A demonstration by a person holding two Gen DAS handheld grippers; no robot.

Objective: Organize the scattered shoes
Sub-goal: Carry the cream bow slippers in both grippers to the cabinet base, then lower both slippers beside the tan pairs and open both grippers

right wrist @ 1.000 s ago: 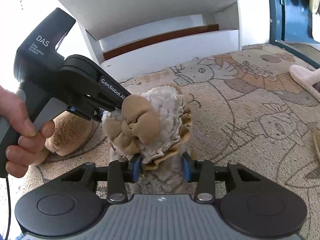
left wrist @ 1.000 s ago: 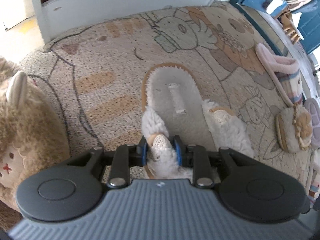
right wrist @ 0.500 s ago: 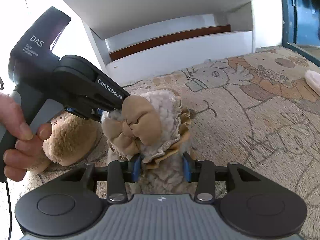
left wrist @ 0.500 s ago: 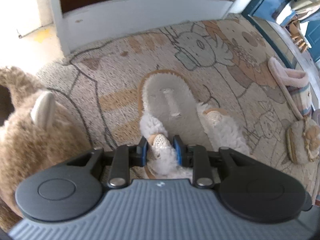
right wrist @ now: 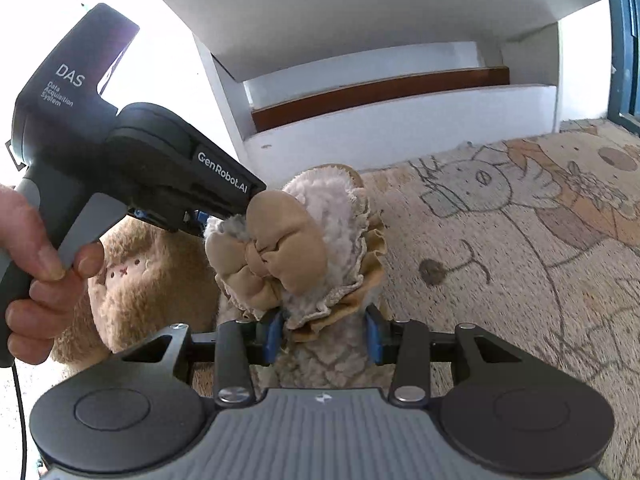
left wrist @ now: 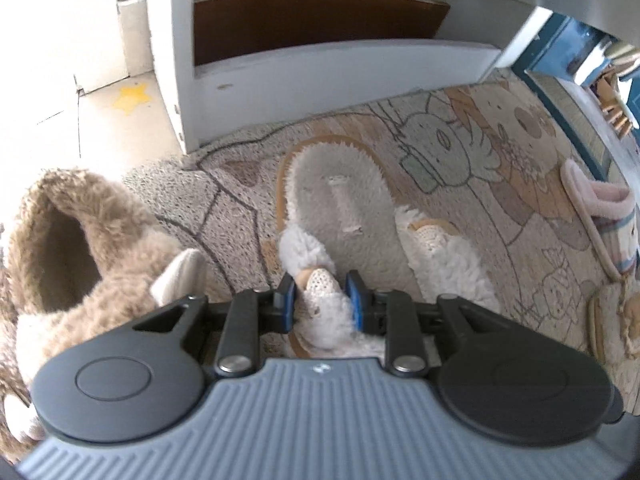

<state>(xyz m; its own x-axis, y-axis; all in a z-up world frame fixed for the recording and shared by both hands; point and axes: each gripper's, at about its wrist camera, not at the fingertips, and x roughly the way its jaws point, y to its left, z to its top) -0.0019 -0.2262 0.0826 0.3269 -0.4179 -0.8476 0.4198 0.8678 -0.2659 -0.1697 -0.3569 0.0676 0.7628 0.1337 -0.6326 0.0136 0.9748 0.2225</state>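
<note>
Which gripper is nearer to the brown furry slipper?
Left. The left gripper is just beside the brown slipper; the right gripper is farther, across the white slipper.

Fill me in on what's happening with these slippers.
A person holds a gripper in each hand, and both are clamped on one fluffy white slipper with a tan bow. The left gripper pinches its fleecy edge; the right gripper grips its front, below the bow. The slipper is close to the white shoe rack. A brown plush slipper sits beside it on the cartoon rug, and a pink slipper lies farther off.
</note>
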